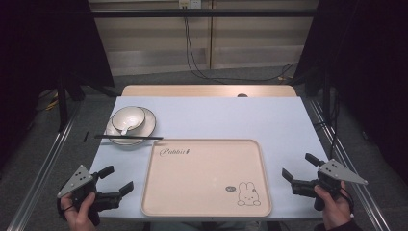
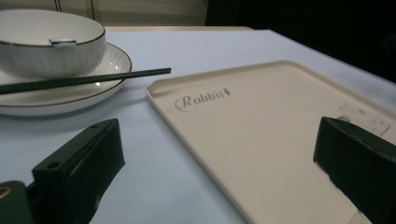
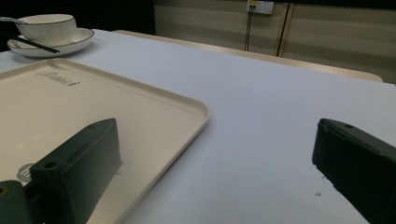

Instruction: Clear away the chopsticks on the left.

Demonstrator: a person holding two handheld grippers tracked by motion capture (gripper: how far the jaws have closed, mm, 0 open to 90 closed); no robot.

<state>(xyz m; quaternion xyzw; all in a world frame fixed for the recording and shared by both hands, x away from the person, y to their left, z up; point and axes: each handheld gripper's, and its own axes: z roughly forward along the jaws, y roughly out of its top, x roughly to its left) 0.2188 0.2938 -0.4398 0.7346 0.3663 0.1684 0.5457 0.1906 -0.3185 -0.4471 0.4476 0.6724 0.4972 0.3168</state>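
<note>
A cream tray (image 1: 207, 178) with a rabbit drawing and the word "Rabbit" lies at the front middle of the table. At the back left a white bowl (image 1: 128, 118) with a spoon (image 1: 126, 129) in it stands on a white plate (image 1: 146, 126), and black chopsticks (image 1: 129, 137) rest across the plate's front rim. My left gripper (image 1: 117, 179) is open, low at the tray's left edge, nothing between its jaws. My right gripper (image 1: 299, 166) is open near the tray's right edge, also empty. In the left gripper view the bowl (image 2: 49, 42), chopsticks (image 2: 88, 79) and tray (image 2: 261, 135) lie ahead.
A pale blue cloth (image 1: 240, 120) covers the table. The wooden table edge (image 1: 207, 90) shows at the back. Metal rails (image 1: 43, 163) run along both sides. In the right gripper view the cloth (image 3: 261, 121) stretches bare ahead, with the tray (image 3: 116, 112) to the left.
</note>
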